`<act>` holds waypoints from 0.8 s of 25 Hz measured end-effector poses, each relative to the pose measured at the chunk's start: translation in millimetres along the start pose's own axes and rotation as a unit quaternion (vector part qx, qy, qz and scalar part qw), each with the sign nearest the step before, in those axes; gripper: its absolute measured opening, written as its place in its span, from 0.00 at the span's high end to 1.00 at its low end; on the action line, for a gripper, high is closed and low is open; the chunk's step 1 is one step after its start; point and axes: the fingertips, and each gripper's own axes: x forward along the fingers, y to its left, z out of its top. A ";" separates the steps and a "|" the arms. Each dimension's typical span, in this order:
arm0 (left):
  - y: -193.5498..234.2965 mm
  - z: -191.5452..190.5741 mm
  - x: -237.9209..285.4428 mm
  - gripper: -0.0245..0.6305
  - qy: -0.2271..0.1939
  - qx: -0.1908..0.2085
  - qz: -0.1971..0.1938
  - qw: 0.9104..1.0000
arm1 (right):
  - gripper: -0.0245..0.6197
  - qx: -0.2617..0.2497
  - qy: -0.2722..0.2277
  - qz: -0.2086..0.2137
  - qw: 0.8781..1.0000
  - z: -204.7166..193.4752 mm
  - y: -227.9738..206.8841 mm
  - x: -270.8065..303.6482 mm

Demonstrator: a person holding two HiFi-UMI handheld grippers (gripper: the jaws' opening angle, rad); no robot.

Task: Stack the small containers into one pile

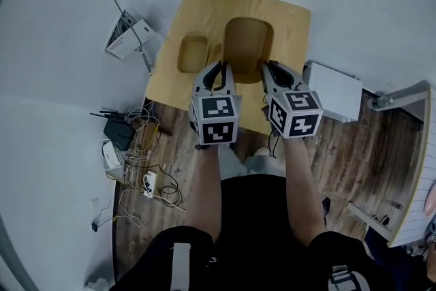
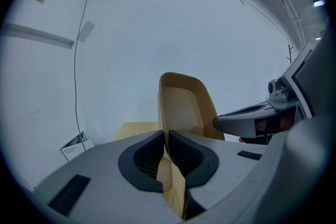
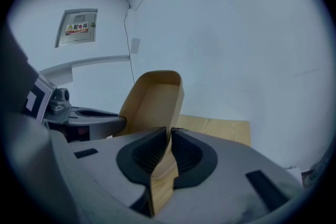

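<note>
my left tongs (image 1: pixel 217 67) clamped on left wall of big tan container (image 1: pixel 248 44), my right tongs (image 1: pixel 271 67) clamped on its right wall. container held over middle of counter (image 1: pixel 298 27), clear of surface. smaller container (image 1: pixel 193 53) sits near counter's left edge, just beside it.

The larger container (image 1: pixel 248 44) is clamped between the left hand-held gripper (image 1: pixel 216 68) and the right hand-held gripper (image 1: pixel 271 68), above the table (image 1: pixel 293 20). The smaller container (image 1: pixel 193 53) is set on the table, just left of the left hand-held gripper.
</note>
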 end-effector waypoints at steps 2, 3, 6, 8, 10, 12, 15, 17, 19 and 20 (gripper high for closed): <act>9.0 -6.5 2.6 0.91 0.010 -0.004 0.003 1.000 | 0.90 0.002 0.008 0.005 1.000 -4.8 5.2 9.6; 13.2 -9.0 4.4 0.91 0.014 -0.008 0.002 1.000 | 0.90 0.004 0.011 0.007 1.000 -6.8 7.0 14.8; 29.0 -14.2 12.4 0.91 0.024 -0.017 -0.003 1.000 | 0.90 0.011 0.019 0.005 1.000 -10.5 13.3 32.3; 43.3 -19.0 18.9 0.91 0.033 -0.017 -0.004 0.999 | 0.90 0.014 0.024 0.004 1.000 -13.0 20.9 45.5; 55.2 -24.5 27.0 0.92 0.043 -0.016 -0.008 0.999 | 0.90 0.020 0.030 0.000 0.999 -17.1 26.3 57.6; 64.2 -28.4 36.6 0.92 0.053 -0.014 -0.018 0.998 | 0.90 0.030 0.036 -0.008 0.999 -20.9 27.8 69.6; 76.7 -35.2 51.2 0.92 0.066 -0.009 -0.034 0.997 | 0.90 0.047 0.043 -0.021 0.998 -28.2 29.0 88.2; 82.0 -44.3 59.1 0.92 0.078 -0.002 -0.046 0.996 | 0.90 0.062 0.050 -0.031 0.996 -38.6 29.6 97.4; 85.5 -56.2 65.5 0.91 0.093 0.007 -0.060 0.994 | 0.90 0.078 0.059 -0.044 0.994 -51.8 30.6 103.7; 87.3 -62.0 69.0 0.91 0.100 0.010 -0.068 0.993 | 0.90 0.085 0.062 -0.050 0.993 -57.9 30.9 106.8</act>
